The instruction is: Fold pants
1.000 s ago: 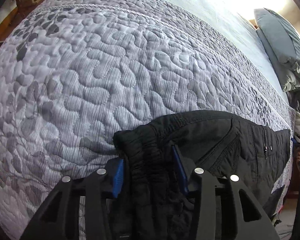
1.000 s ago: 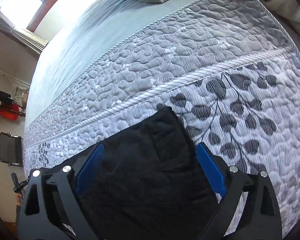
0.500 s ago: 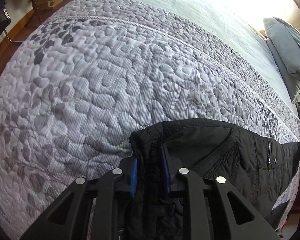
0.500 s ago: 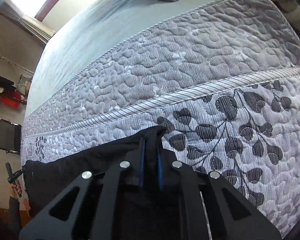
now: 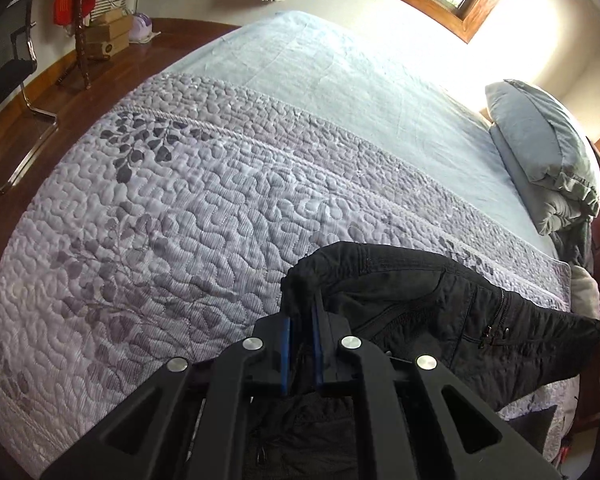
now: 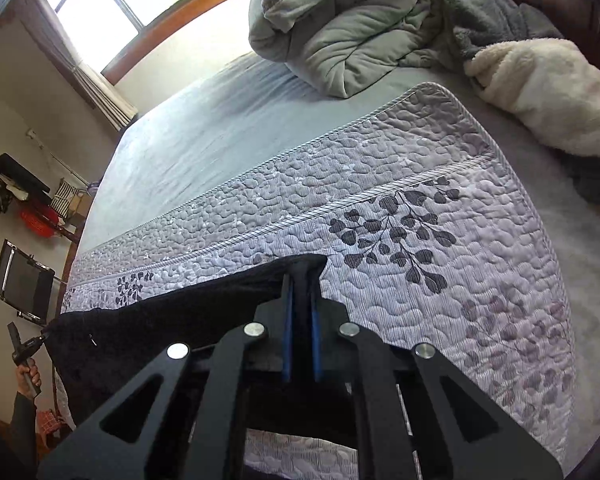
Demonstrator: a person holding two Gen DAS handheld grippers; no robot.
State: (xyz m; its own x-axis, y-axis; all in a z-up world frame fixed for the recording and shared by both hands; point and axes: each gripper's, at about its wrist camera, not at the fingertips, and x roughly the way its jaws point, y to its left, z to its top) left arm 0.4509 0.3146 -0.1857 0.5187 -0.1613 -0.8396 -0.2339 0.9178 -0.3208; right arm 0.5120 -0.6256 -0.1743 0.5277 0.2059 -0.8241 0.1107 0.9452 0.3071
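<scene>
The black quilted pants, of a matte, finely stitched fabric with a zipped pocket, hang stretched between the two claws above the near edge of the bed. The left claw is closed on a bunched, gathered corner at the waistband end, its blue-padded fingers squeezed close with cloth pinched between them. The right claw is likewise clamped on the opposite corner of the pants, where the fabric comes to a flat, pointed tip above its narrow blue pads. Beneath lies a pale lilac quilted bedspread, puffy with pebble-like stitching, printed with dark grey leaf sprigs and crossed by a corded, rope-textured band. Farther off, a smooth light blue sheet covers the rest of the bed. At the far right in the left view sits a grey-blue pillow with a ruffled edge. In the right view a crumpled sage-green comforter is heaped at the far side, with a dark grey plush blanket and a cream fleecy throw to its right.
</scene>
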